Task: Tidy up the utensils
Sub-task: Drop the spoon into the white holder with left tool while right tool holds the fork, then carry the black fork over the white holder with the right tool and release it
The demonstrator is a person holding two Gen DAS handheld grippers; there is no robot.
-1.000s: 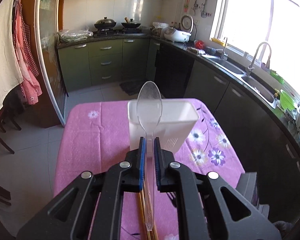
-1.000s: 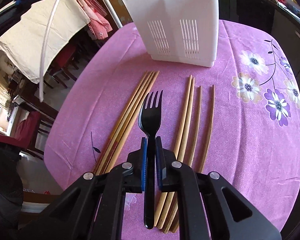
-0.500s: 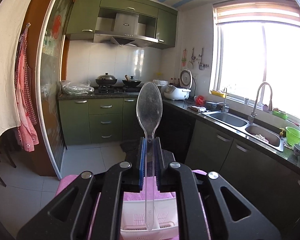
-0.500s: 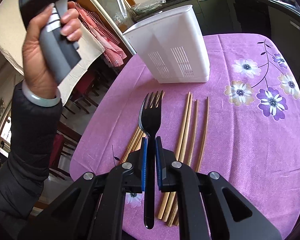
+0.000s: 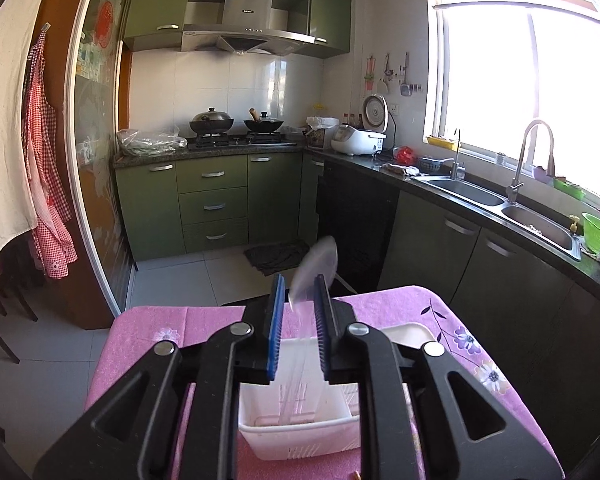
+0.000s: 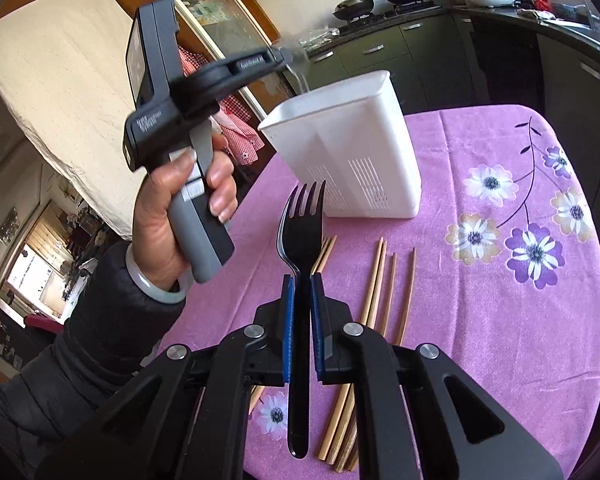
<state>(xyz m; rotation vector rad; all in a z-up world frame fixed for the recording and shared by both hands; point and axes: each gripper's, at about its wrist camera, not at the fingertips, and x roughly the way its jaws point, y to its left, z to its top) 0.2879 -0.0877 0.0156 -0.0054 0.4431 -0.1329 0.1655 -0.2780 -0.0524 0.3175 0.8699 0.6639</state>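
Purple tablecloth (image 6: 500,340): one holder (image 6: 348,152); left gripper (image 5: 298,300) has just released one spoon (image 5: 316,264); right gripper (image 6: 300,304) clamps one fork (image 6: 302,224).

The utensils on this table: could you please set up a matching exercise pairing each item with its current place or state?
Items:
1. clear spoon
2. black fork
3. chopsticks
4. white holder

States:
A. lying on the pink cloth
B. clamped in the right gripper
C. standing upright on the table
D. blurred, loose between the left gripper jaws, which have just been opening, above the holder

Pairs: 1-D, 2-B, 3-A, 4-C
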